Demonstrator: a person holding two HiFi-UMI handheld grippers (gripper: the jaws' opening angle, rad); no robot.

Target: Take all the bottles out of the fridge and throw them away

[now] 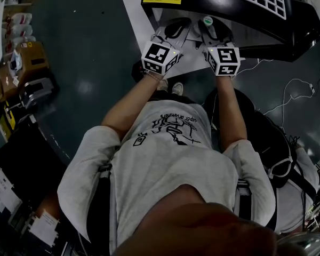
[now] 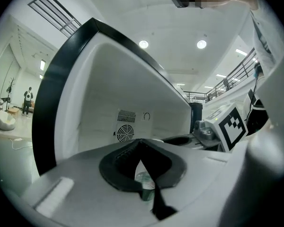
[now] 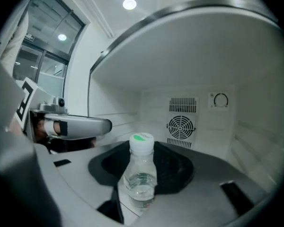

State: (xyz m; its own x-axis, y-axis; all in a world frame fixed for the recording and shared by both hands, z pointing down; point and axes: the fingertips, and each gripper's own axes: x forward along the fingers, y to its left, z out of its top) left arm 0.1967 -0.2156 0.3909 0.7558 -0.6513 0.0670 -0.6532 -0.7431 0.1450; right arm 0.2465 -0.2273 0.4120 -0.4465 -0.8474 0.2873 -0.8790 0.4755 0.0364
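Clear plastic bottle (image 3: 141,178) with a white-and-green cap stands upright, clamped in the right gripper (image 1: 213,31) at the mouth of the open white fridge (image 2: 118,89). Left gripper (image 1: 173,30) sits just beside it, jaws nearly together, pinching what looks like another bottle (image 2: 146,184) low in the narrow gap. Fan grille (image 3: 181,126) shows on the fridge's far wall.
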